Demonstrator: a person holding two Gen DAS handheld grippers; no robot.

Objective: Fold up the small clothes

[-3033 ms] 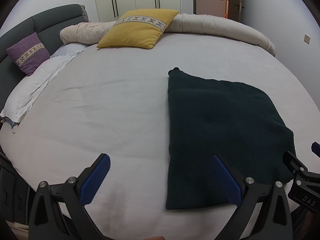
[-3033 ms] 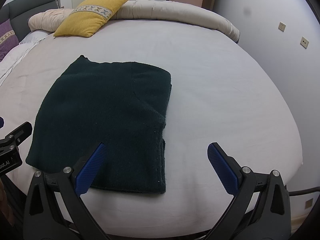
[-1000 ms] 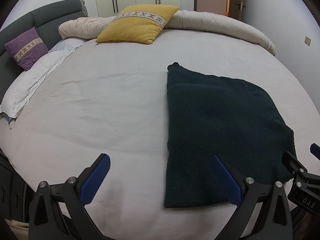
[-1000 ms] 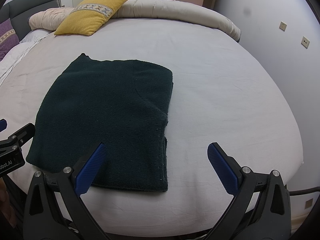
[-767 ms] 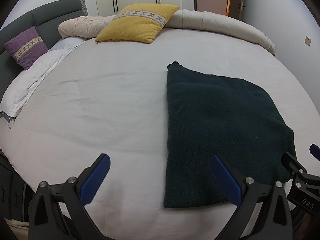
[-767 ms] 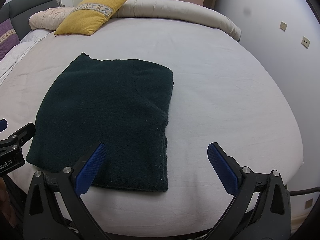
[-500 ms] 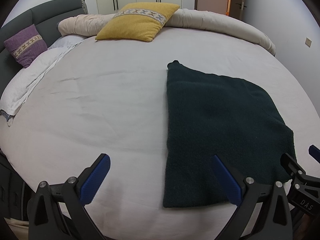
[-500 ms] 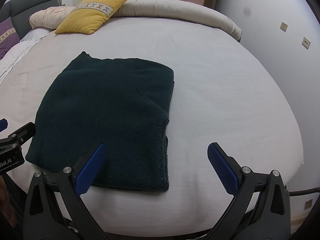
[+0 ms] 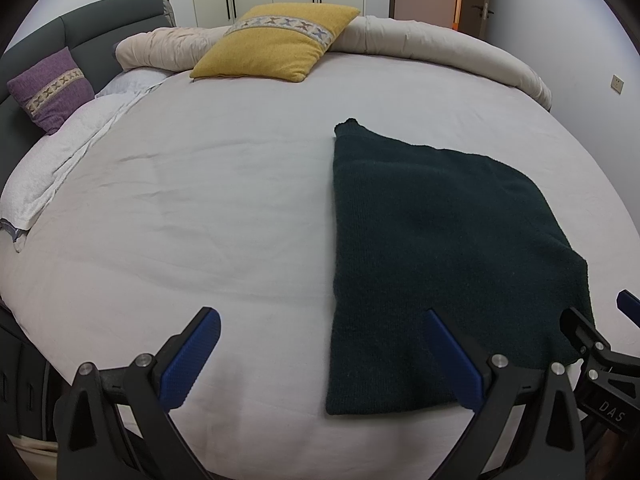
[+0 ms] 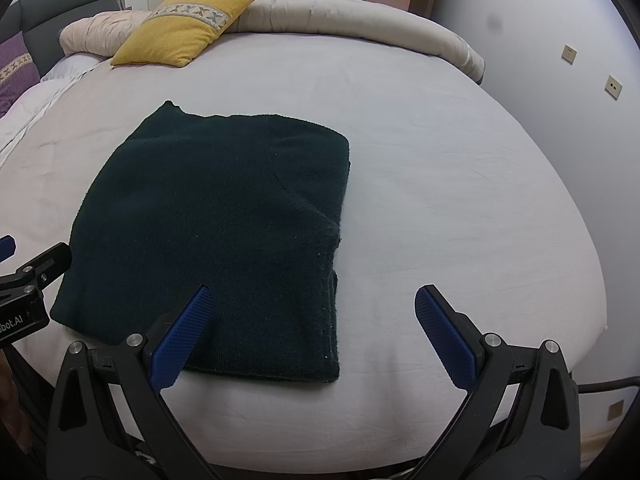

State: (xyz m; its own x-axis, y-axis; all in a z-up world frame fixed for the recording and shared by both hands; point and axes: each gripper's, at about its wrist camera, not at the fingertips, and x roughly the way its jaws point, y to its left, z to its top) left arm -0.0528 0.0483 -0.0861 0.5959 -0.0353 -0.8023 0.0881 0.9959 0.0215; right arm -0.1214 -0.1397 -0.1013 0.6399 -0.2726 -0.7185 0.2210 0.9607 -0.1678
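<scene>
Both tools hang released at six o'clock, jaws spread wide: the left gripper [image 9: 320,356] off the near-left corner of the dark green knit garment [image 10: 224,232], the right gripper [image 10: 314,332] straddling its near-right corner. The garment lies flat mid-bed [image 10: 460,208], apparently already folded. At twelve o'clock rests a yellow pillow [image 9: 276,42].
</scene>
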